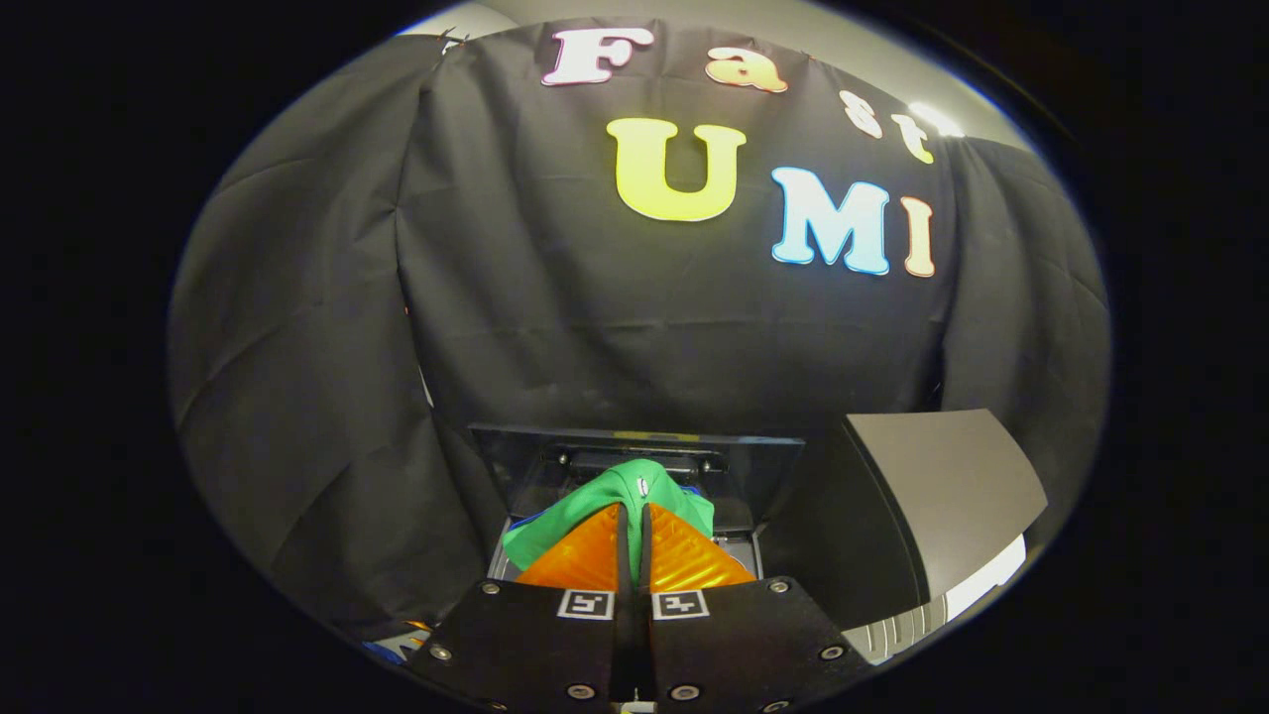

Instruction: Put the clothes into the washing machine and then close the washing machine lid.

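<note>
Left of the fingers: the booth's dark cloth is hanging in folds, nothing of the task there that I can make out.

Centre: I am holding the gripper (634,516) with its fingers drawn nearly together, a thin gap between them, and a green garment (634,486) is pinched there. Cloth is bunching over the tips and spilling to both sides, more to the left. The garment is hanging just over the washer (739,471), whose open top is lying right beyond the fingers. Its raised lid (525,461) is standing up behind the opening. I am also catching a hint of blue under the green on the left; I cannot tell what it is.

Right: a dark, slanted panel (942,481) is sitting just beside the washer, apart from the fingers.

Progress, as I am judging it: the garment is grasped and carried to the mouth, but not yet let go inside. Whether any of it is already touching the drum I cannot tell. Still remaining: lowering and releasing the garment, then swinging the lid down shut.
</note>
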